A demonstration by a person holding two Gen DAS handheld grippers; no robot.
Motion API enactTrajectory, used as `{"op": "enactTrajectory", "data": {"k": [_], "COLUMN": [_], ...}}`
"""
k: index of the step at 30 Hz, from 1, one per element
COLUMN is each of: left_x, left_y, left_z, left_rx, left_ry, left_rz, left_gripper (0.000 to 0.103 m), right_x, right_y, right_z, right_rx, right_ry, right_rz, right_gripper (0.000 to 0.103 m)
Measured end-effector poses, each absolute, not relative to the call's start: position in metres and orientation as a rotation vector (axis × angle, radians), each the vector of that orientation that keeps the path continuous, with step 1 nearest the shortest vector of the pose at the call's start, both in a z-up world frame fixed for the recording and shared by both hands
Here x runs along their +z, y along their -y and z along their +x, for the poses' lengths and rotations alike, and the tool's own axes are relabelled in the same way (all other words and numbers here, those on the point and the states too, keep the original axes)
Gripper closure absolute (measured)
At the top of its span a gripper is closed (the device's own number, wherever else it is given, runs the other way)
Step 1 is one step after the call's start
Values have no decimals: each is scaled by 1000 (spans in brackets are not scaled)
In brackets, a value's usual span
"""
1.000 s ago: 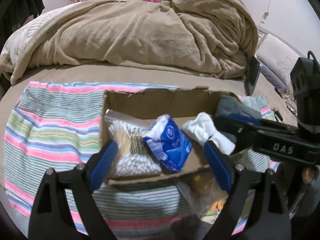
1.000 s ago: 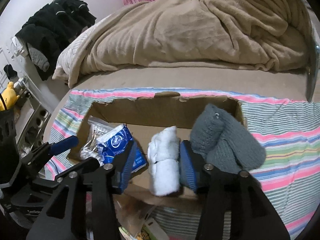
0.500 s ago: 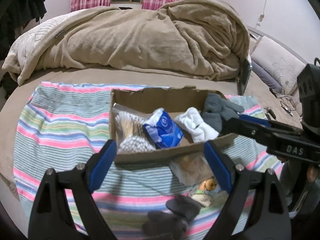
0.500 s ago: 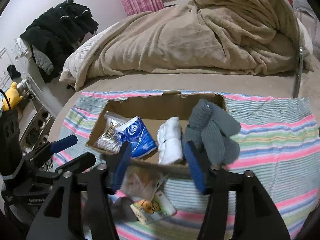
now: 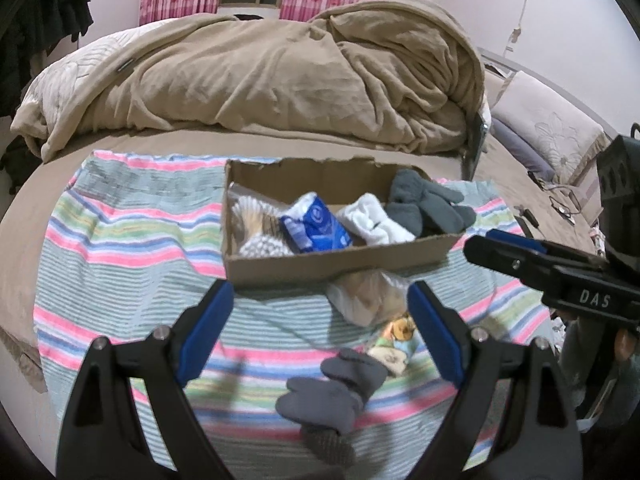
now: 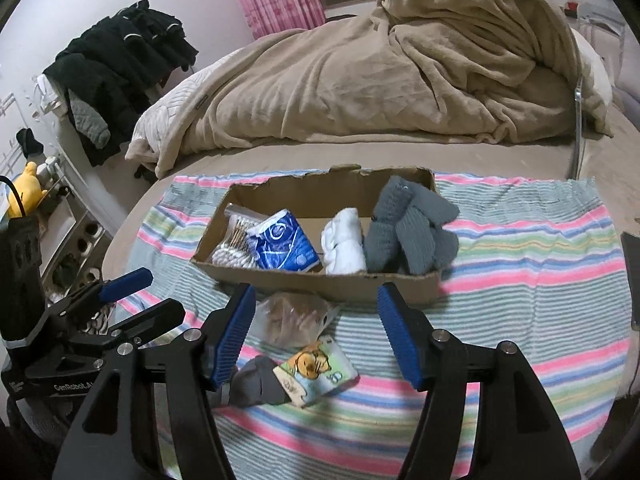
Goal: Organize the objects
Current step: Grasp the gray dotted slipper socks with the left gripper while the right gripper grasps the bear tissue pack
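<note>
A cardboard box point(image 5: 340, 264) point(image 6: 320, 282) stands on a striped cloth and holds a bag of cotton swabs point(image 5: 256, 232) point(image 6: 234, 246), a blue tissue pack point(image 5: 316, 228) point(image 6: 282, 242), a white rolled sock point(image 5: 376, 222) point(image 6: 344, 246) and grey gloves point(image 5: 424, 204) point(image 6: 408, 228). In front of the box lie a clear plastic bag point(image 5: 368, 296) point(image 6: 292, 314), a cartoon card packet point(image 5: 394, 340) point(image 6: 316, 368) and another grey glove point(image 5: 332, 392) point(image 6: 256, 380). My left gripper point(image 5: 320, 332) is open and empty above these. My right gripper point(image 6: 316, 336) is open and empty.
The striped cloth point(image 5: 132, 240) point(image 6: 520, 248) covers the near part of a bed. A beige blanket point(image 5: 280, 72) point(image 6: 380, 72) is heaped behind the box. Dark clothes point(image 6: 116, 68) hang at the left. A yellow toy point(image 6: 26, 184) sits on a shelf.
Both grippers have pulled back from the box toward the bed's near edge. My right gripper has let go of the white sock and opened wider. The loose items in front have come into view.
</note>
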State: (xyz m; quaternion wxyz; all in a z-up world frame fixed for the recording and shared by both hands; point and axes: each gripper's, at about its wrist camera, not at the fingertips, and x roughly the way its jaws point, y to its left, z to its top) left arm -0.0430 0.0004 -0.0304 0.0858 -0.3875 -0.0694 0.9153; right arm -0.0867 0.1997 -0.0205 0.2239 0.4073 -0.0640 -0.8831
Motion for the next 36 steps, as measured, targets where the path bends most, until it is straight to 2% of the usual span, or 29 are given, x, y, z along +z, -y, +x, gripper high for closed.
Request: {"op": "enactTrajectory", "data": {"k": [14,36], "left_x": [-49,-101], "left_y": [-1,-10], "left_z": [-20,-27], "left_rx": [2684,2587], "left_ry": [207,209], "left_rz": [-1229,-1391], "left_gripper": [13,13], "right_x": [-38,-98], "right_y": [-204,-195], "right_z": [-63,-71], "right_rx": [-2416,-2321], "right_ry": [185,192], "right_rz": [1184,1353], "right_gripper": [36,36]}}
